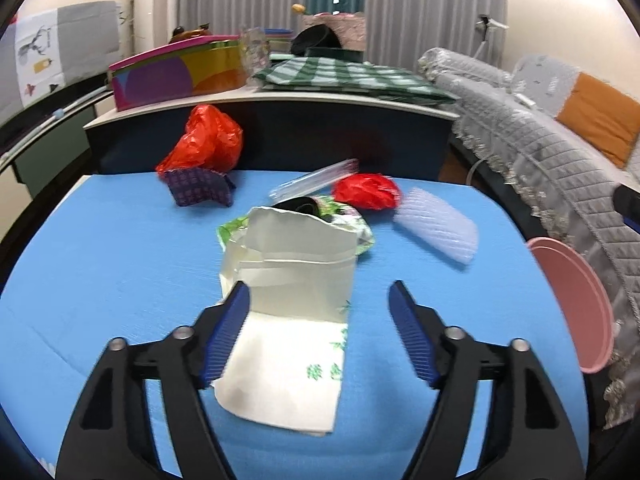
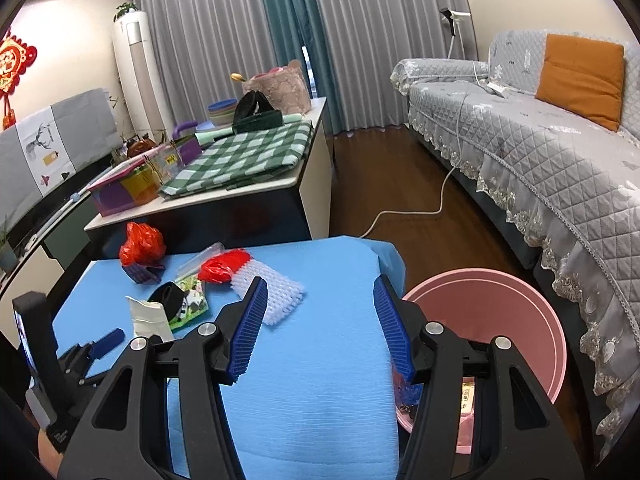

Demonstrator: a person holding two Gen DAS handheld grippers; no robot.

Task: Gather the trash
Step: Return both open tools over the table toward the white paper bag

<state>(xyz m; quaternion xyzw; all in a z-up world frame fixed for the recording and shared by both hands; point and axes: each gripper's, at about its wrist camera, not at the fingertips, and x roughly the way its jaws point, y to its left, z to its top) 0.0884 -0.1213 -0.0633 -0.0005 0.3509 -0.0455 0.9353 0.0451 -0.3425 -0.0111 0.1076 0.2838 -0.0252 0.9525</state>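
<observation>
Trash lies on a blue table (image 1: 100, 264). A white paper bag (image 1: 292, 296) with green print lies between the fingers of my open left gripper (image 1: 320, 300), unheld. Behind it are a green printed wrapper (image 1: 360, 220), a black band (image 1: 304, 204), a clear plastic sleeve (image 1: 316, 180), a red bag (image 1: 366, 192), white foam netting (image 1: 436, 228), a purple wrapper (image 1: 198, 190) and a larger red bag (image 1: 208, 140). My right gripper (image 2: 320, 300) is open and empty above the table's right part, near the pink bin (image 2: 488, 320). The foam netting (image 2: 276, 292) lies just past its left finger.
The pink bin (image 1: 572, 304) stands on the floor right of the table, with some items inside. A cluttered cabinet (image 2: 240, 184) stands behind the table. A grey sofa (image 2: 540, 152) and a white cable (image 2: 412, 210) are to the right.
</observation>
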